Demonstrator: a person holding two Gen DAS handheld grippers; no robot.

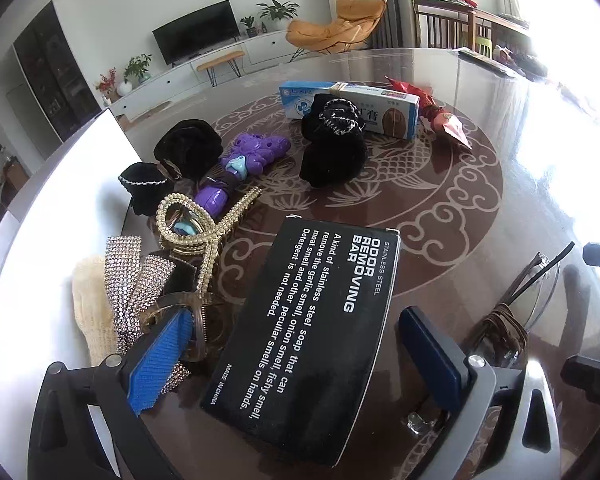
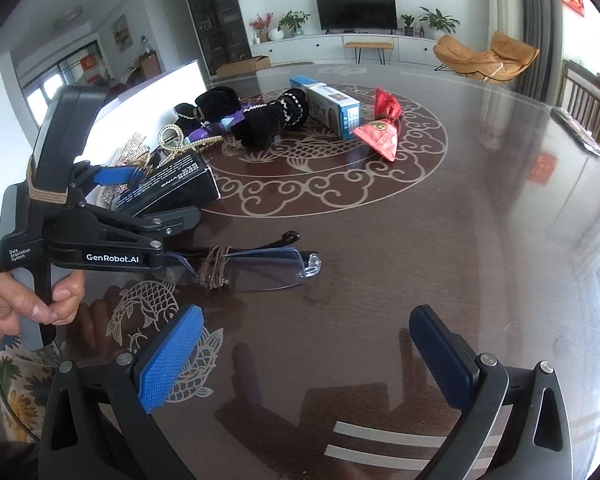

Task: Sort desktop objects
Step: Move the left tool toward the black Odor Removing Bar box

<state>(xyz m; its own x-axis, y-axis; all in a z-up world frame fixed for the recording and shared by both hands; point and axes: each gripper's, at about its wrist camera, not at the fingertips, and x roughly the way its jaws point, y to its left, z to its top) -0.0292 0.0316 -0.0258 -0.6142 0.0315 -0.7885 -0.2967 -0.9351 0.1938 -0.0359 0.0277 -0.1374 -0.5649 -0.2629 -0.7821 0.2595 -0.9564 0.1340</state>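
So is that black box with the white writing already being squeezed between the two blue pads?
No: in the left wrist view the black box lies between the left gripper's pads, with a visible gap on each side.

Black soap box (image 1: 312, 340) lay flat between hair accessories (image 1: 172, 248) and rimless glasses (image 2: 256, 268) (arms bound with cord).

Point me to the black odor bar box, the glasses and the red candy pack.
black box (image 1: 312, 336), left wrist view, on its printed top face.
glasses (image 2: 268, 270), right wrist view, on the lens.
red candy pack (image 2: 380, 136), right wrist view, on its flat front.
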